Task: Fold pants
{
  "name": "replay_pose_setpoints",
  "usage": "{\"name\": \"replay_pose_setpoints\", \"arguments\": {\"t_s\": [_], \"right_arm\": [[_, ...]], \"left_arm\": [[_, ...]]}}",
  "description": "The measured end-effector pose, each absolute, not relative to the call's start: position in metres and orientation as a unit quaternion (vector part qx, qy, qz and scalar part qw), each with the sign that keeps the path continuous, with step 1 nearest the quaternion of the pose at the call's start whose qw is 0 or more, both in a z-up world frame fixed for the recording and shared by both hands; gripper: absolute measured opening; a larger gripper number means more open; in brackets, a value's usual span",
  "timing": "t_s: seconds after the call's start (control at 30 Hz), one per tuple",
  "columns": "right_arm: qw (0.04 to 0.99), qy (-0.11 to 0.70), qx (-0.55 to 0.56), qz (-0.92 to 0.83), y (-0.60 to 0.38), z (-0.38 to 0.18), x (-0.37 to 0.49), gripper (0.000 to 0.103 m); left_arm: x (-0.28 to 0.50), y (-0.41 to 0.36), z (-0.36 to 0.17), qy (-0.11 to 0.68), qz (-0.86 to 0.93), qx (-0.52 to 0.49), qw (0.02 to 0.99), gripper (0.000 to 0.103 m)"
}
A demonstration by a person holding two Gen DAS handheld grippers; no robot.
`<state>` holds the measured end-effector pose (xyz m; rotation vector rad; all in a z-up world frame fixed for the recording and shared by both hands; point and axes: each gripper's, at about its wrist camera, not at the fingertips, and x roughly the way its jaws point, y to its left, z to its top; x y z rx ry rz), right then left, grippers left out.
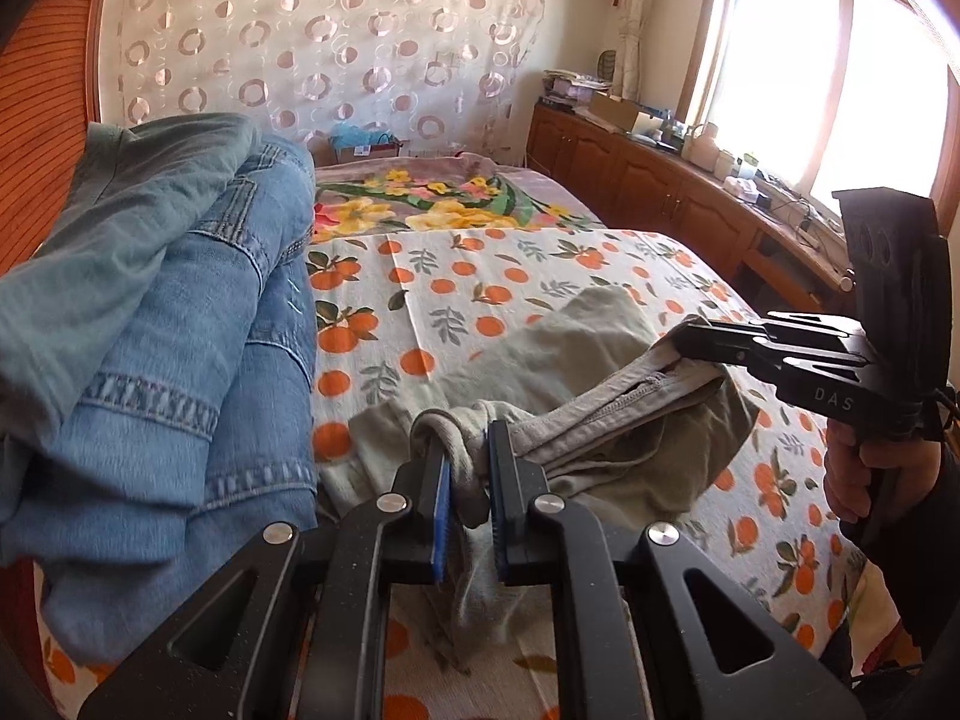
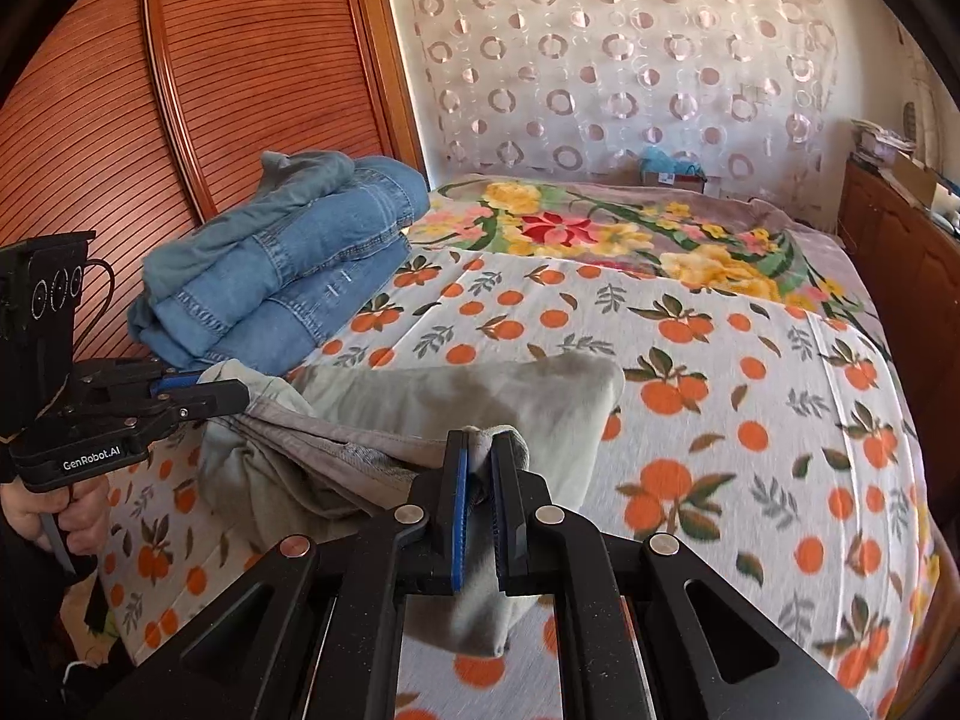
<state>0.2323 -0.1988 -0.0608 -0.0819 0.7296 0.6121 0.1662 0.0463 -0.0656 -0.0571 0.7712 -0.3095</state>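
Note:
Grey-green pants (image 1: 576, 348) lie bunched on the orange-print bed sheet (image 1: 480, 276). My left gripper (image 1: 468, 444) is shut on one end of the waistband, cloth pinched between its blue pads. My right gripper (image 1: 690, 342) is shut on the other end, to the right in the left wrist view. In the right wrist view the right gripper (image 2: 480, 450) clamps grey cloth, the pants (image 2: 456, 396) stretch left to the left gripper (image 2: 228, 390), and the waistband is lifted a little above the sheet (image 2: 720, 360).
A stack of folded blue jeans (image 1: 180, 324) lies on the bed at the left, next to a wooden slatted headboard (image 2: 210, 90). A floral blanket (image 2: 630, 228) covers the far bed. Wooden cabinets (image 1: 660, 180) with clutter run under the window at the right.

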Motion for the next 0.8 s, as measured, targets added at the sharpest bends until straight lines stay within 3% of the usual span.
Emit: {"name": "replay_pose_setpoints", "arguments": {"t_s": [0.13,0.27,0.4,0.6,0.8], "right_arm": [[0.886,0.358,-0.030,0.294,-0.197,-0.068,0.253,0.007],[0.891,0.353,-0.023,0.286,-0.200,-0.065,0.261,0.019],[0.896,0.343,-0.023,0.280,-0.208,-0.059,0.257,0.025],[0.894,0.346,-0.040,0.282,-0.213,-0.062,0.238,0.033],[0.884,0.351,-0.065,0.301,-0.204,-0.065,0.225,0.041]], "left_arm": [[0.179,0.049,-0.069,0.385,-0.149,-0.031,0.910,0.012],[0.184,0.050,-0.066,0.388,-0.153,-0.038,0.908,0.013],[0.187,0.054,-0.061,0.391,-0.158,-0.051,0.905,0.021],[0.184,0.056,-0.053,0.378,-0.149,-0.049,0.913,0.047],[0.181,0.053,-0.052,0.371,-0.147,-0.039,0.916,0.048]]}}
